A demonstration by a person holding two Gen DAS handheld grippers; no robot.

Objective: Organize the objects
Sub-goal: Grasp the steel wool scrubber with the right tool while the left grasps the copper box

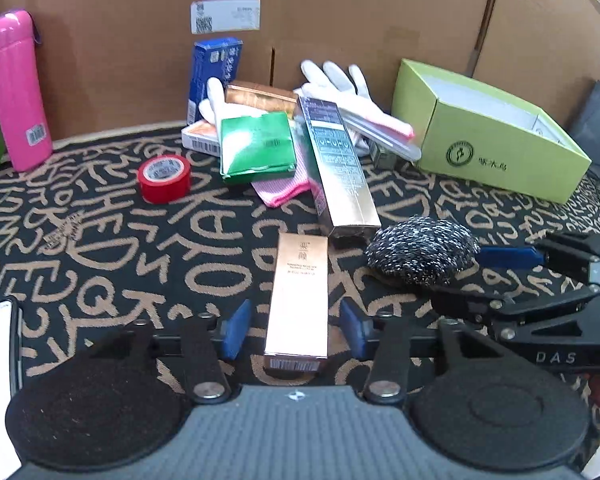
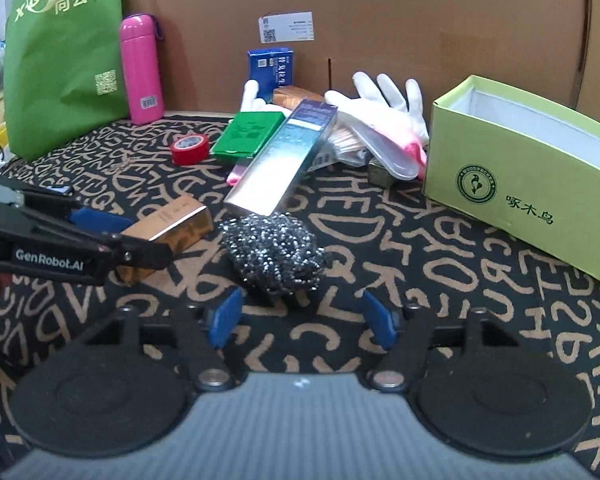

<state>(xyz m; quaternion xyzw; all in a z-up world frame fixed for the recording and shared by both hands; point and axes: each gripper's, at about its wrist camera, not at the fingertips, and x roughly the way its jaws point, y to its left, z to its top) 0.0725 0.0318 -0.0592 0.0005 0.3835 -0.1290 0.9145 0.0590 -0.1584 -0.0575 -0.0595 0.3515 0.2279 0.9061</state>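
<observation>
Rose-gold box [image 1: 296, 300] lies between the parted left tongs [image 1: 295, 328], untouched; right tongs [image 2: 303, 320] gape behind the scourer [image 2: 274, 254].

A black carpet [image 2: 440, 280] patterned with tan letter shapes covers the floor. Behind it stands a wall of brown cardboard [image 2: 420, 20], creased in vertical folds, with a white printed label [image 2: 286, 27] stuck on it. Even indoor light falls over everything.

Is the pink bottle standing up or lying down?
Standing upright: the pink bottle rests on its base beside the green bag, cap on top.
</observation>
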